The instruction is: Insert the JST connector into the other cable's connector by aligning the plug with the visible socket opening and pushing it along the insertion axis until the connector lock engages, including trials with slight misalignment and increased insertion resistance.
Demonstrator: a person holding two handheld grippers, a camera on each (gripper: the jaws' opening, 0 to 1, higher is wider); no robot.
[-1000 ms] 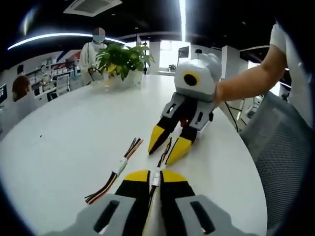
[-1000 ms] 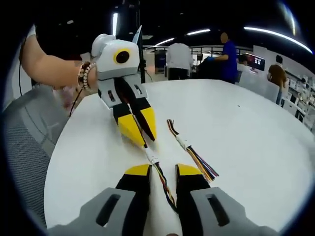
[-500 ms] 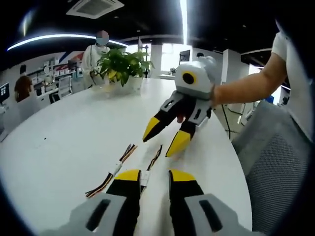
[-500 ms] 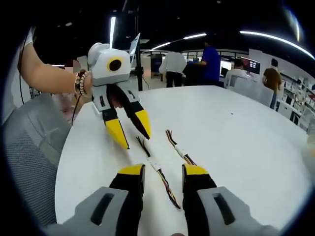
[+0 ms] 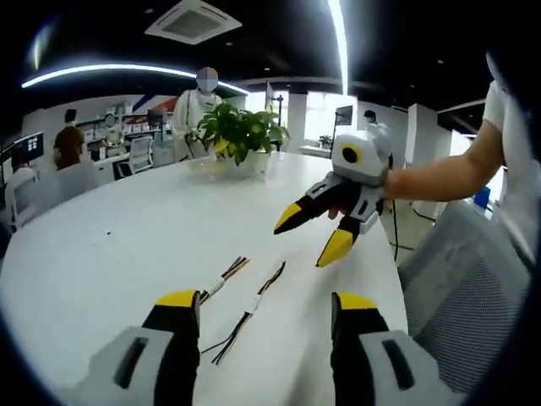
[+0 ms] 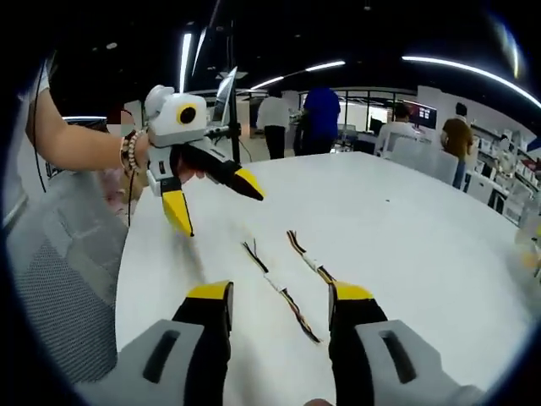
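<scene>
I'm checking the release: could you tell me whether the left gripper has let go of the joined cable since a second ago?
Yes. The left gripper has opened and lifted clear; the joined cable lies free on the white table.

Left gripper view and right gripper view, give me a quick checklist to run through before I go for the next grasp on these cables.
1. Left tool open: ok, jaws wide apart, nothing between them.
2. Right tool open: ok, jaws apart, empty.
3. Both multicoloured wire cables with white connectors lying flat on the round white table: ok; near cable, far cable, side by side and apart.
4. Near cable lined up between the right tool's jaws: ok in the right gripper view.
5. Connectors already mated: cannot tell, too small.
6. Workspace around cables: ok; the green potted plant stands far back.
</scene>
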